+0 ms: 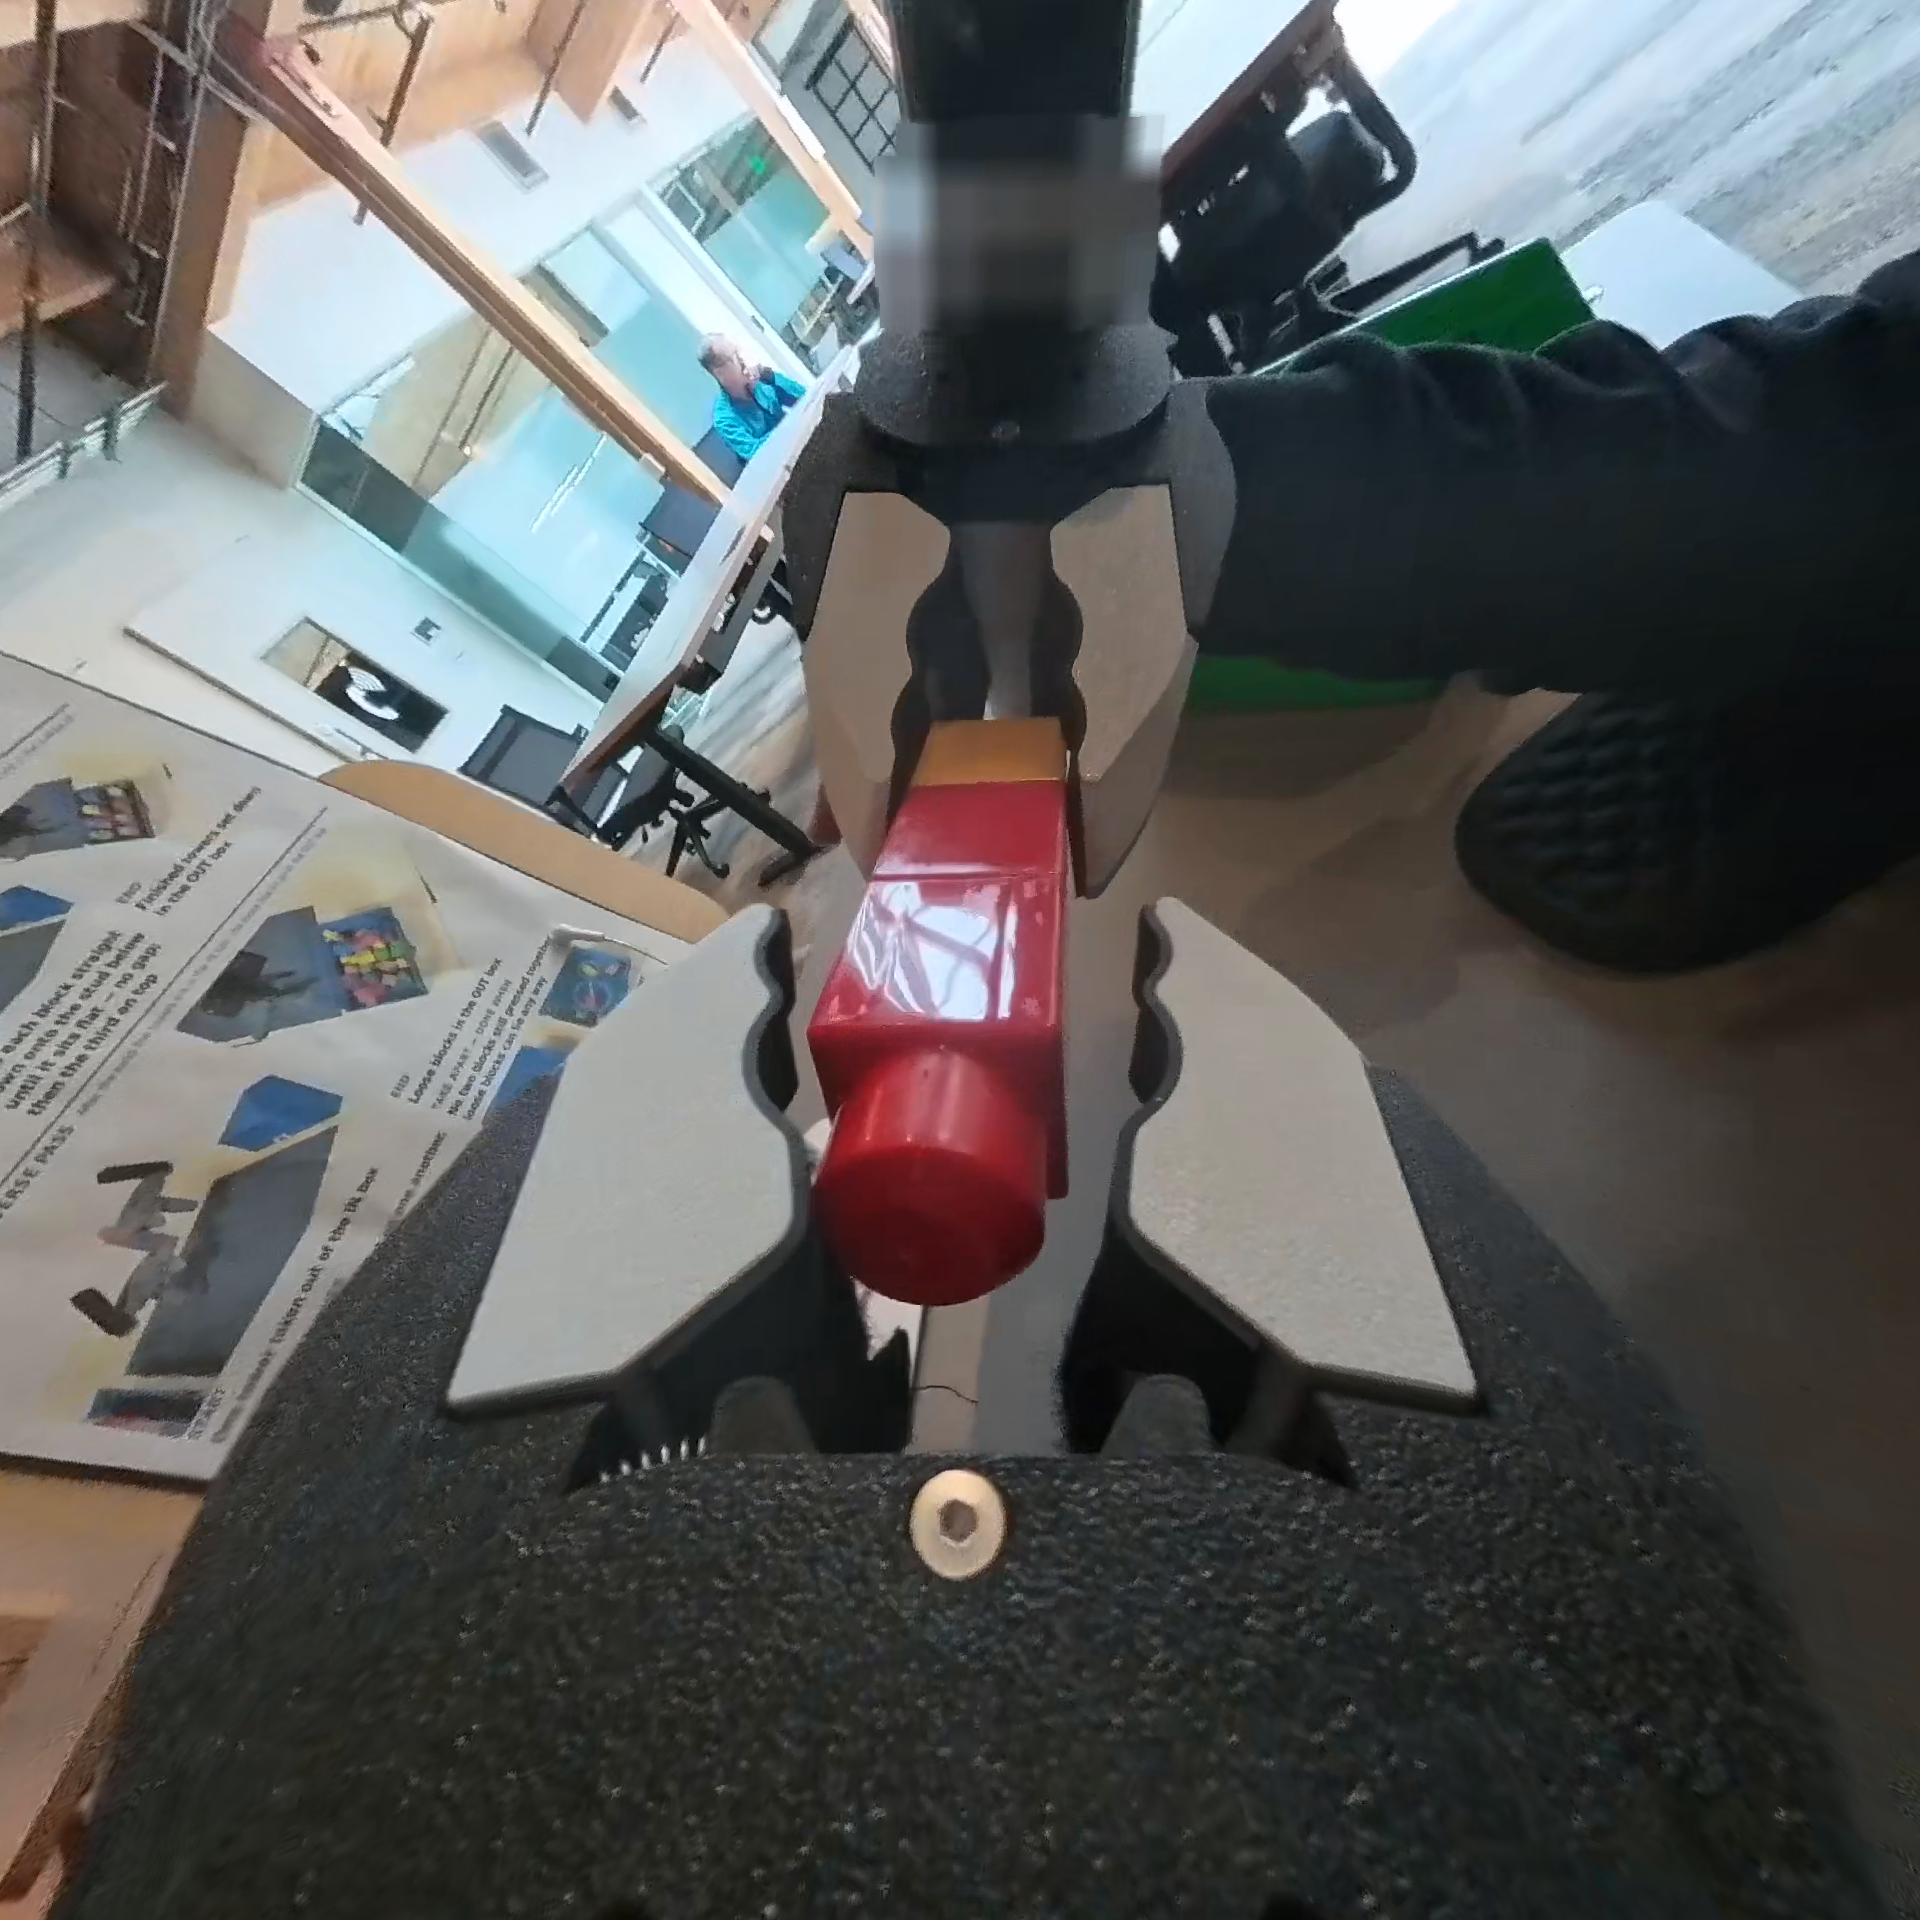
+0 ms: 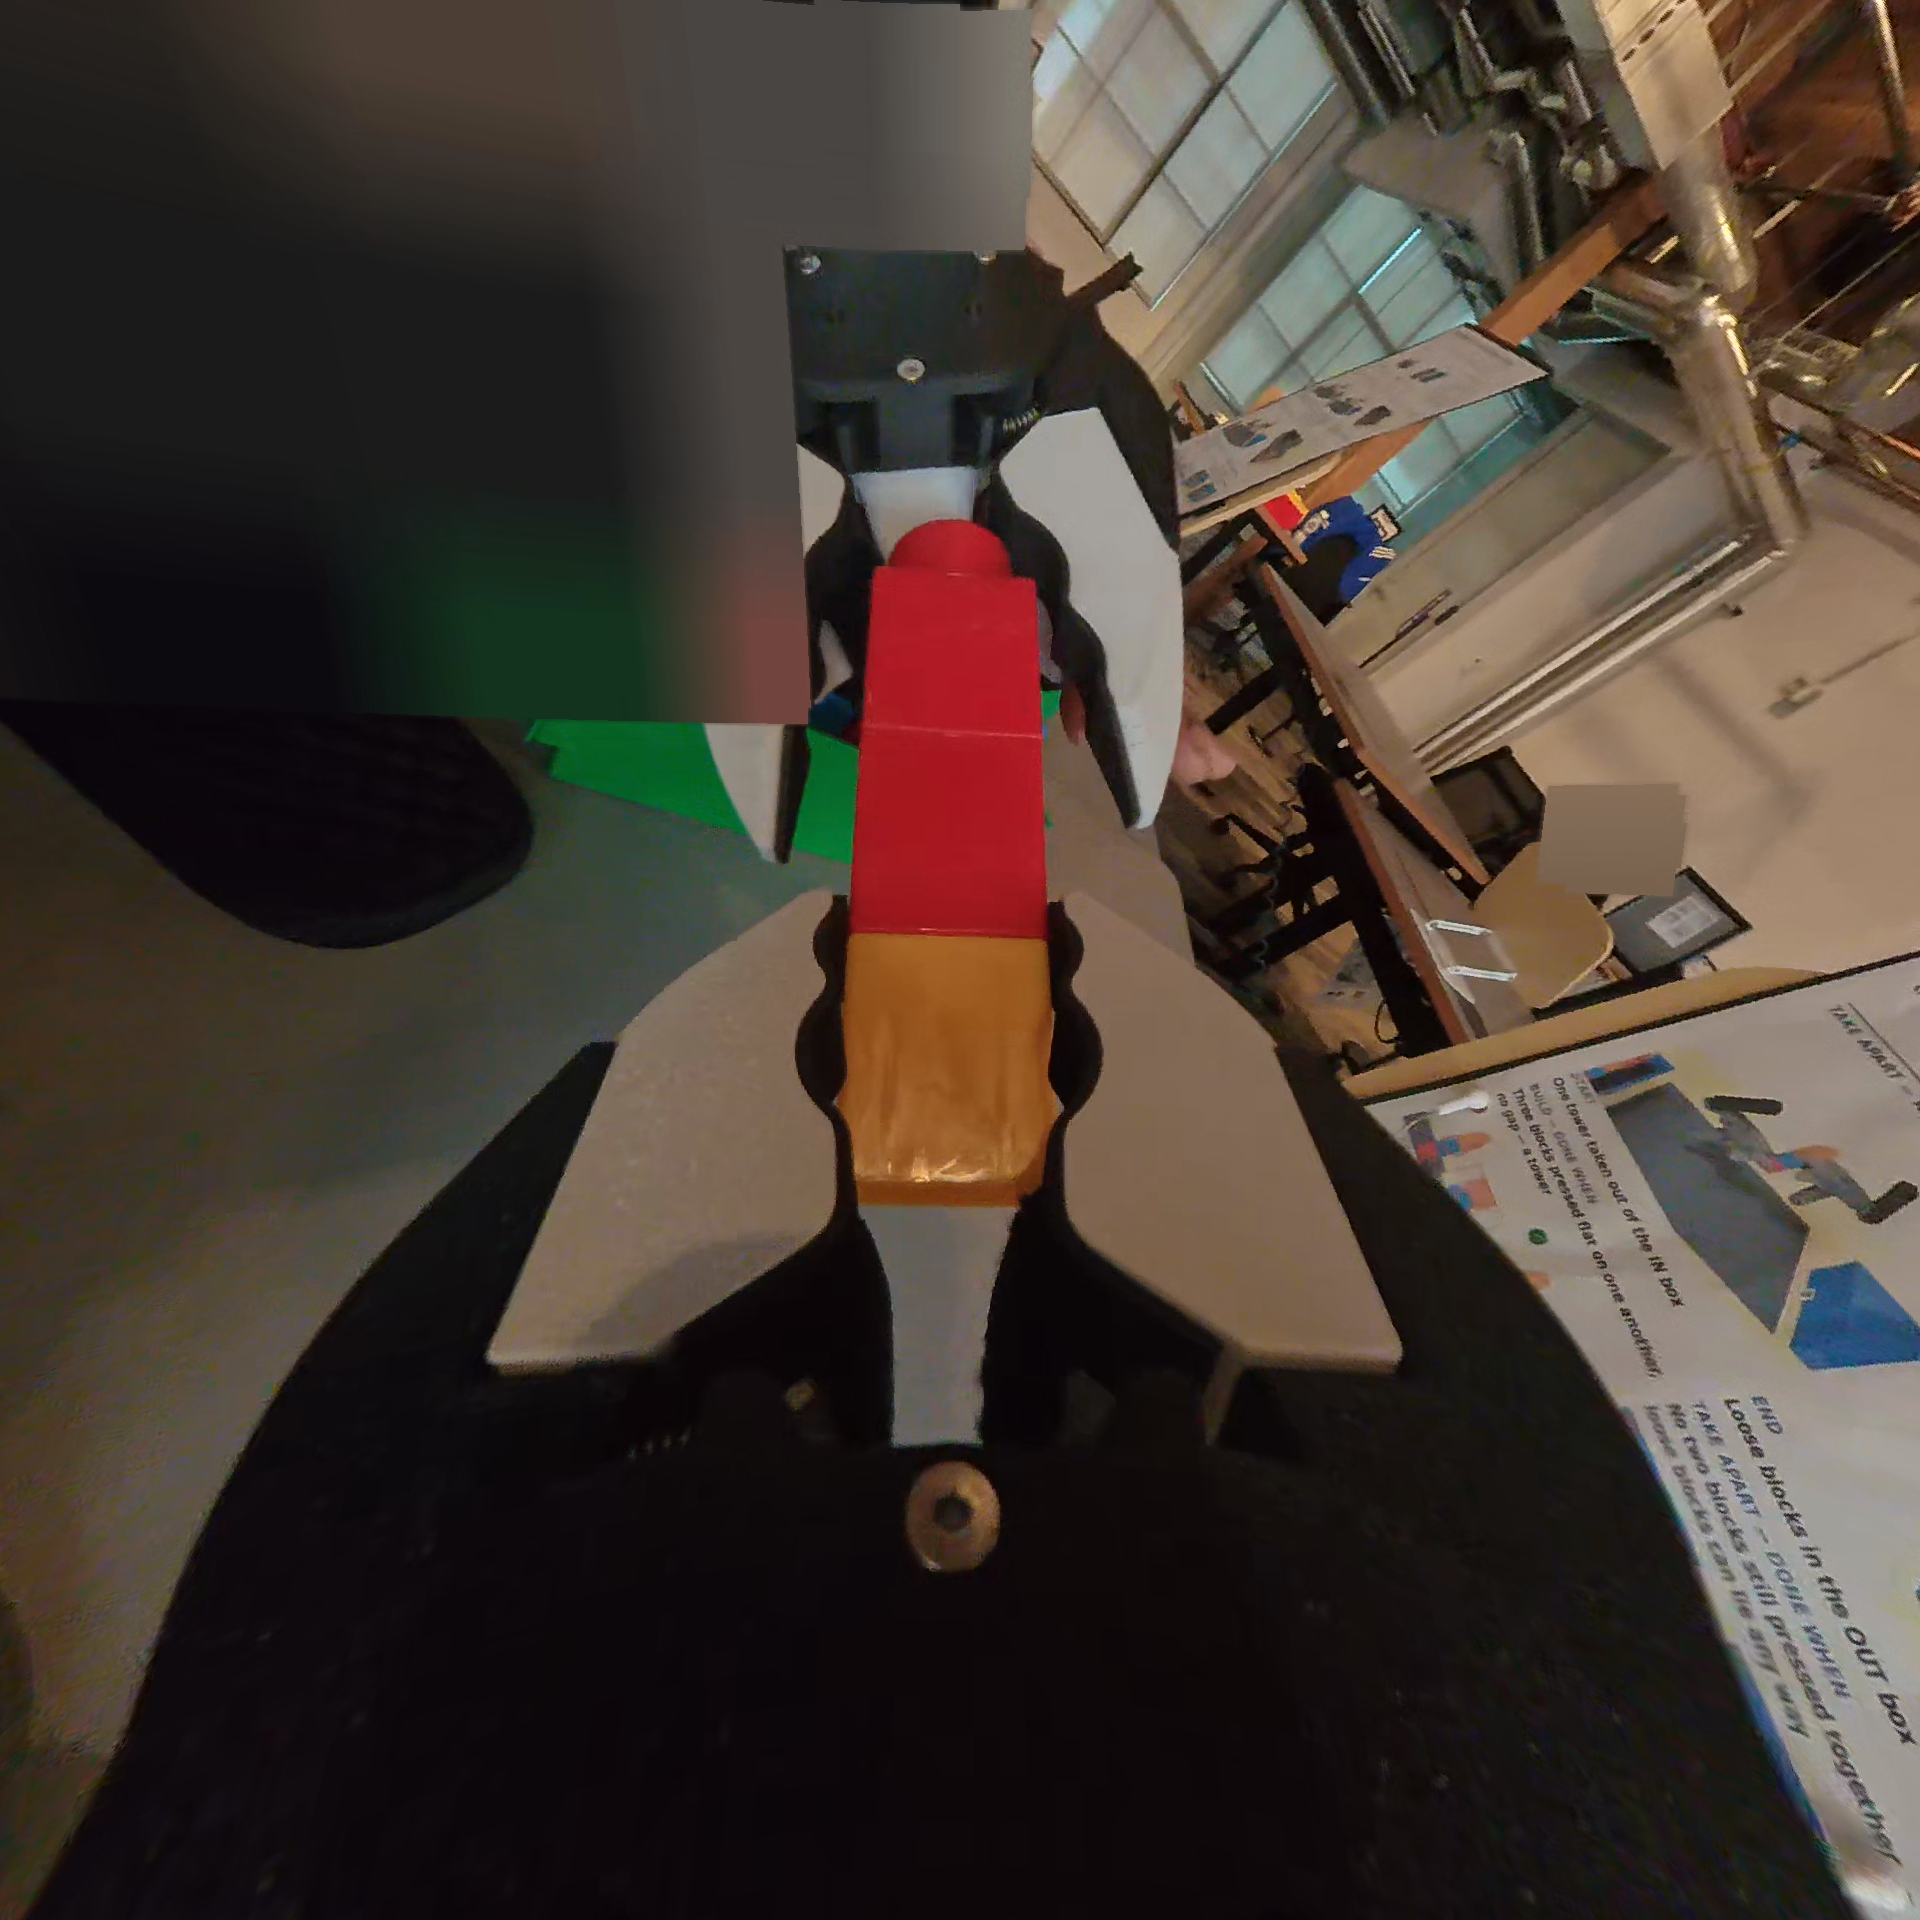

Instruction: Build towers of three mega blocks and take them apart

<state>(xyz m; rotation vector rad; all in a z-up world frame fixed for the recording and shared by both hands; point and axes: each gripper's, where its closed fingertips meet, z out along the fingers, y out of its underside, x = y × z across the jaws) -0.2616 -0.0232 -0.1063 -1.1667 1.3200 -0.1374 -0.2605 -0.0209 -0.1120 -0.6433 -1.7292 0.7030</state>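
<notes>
A tower of three mega blocks is held in the air, lying between my two grippers, which face each other. It is an orange block (image 2: 940,1081), a middle red block (image 2: 945,821) and an end red block (image 2: 951,644) with a round stud. My right gripper (image 2: 945,904) is shut on the orange block. My left gripper (image 1: 961,914) is open, its jaws on either side of the end red block (image 1: 935,997), with a gap on the right. The orange block (image 1: 997,753) and the right gripper (image 1: 985,873) show farther off in the left wrist view.
A printed instruction sheet (image 1: 208,1039) lies on the beige table and shows in the right wrist view too (image 2: 1714,1299). A green box (image 1: 1475,301) and a dark mesh object (image 1: 1662,831) lie beyond. A black sleeve (image 1: 1507,499) holds the right gripper. My two grippers' fingertips are within a few centimetres of each other. Both grippers' tips are roughly 25 cm from the dark mesh object (image 1: 1662,831).
</notes>
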